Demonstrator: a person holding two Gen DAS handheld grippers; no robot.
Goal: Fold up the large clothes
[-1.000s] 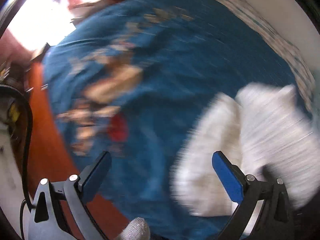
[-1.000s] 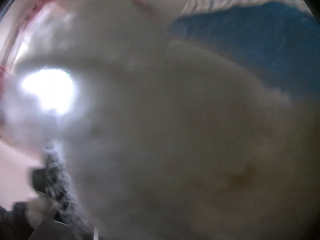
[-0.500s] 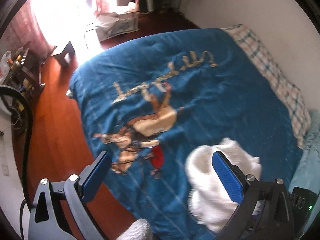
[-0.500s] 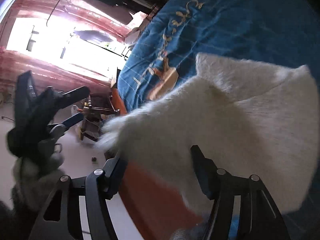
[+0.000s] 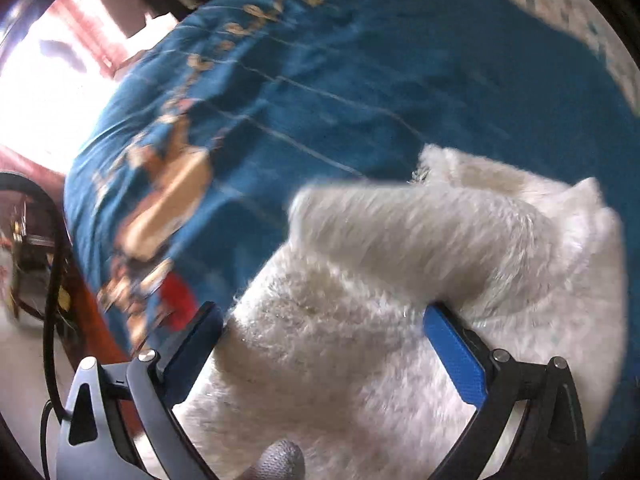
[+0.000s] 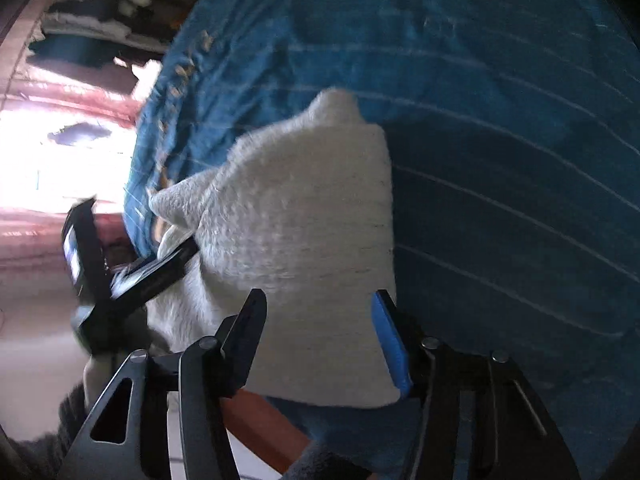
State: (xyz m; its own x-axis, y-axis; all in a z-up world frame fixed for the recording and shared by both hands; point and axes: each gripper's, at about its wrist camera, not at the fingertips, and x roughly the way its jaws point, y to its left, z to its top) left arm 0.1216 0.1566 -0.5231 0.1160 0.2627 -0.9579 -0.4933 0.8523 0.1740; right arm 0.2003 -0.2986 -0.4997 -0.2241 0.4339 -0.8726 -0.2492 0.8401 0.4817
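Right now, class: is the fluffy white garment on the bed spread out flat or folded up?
Folded, at least partly. The white garment lies bunched on the blue bedspread, one thick layer doubled over another. How neat the fold is cannot be told.

White garment (image 5: pixel 360 340) fills near space; blue bedspread (image 5: pixel 360 80) beyond open.
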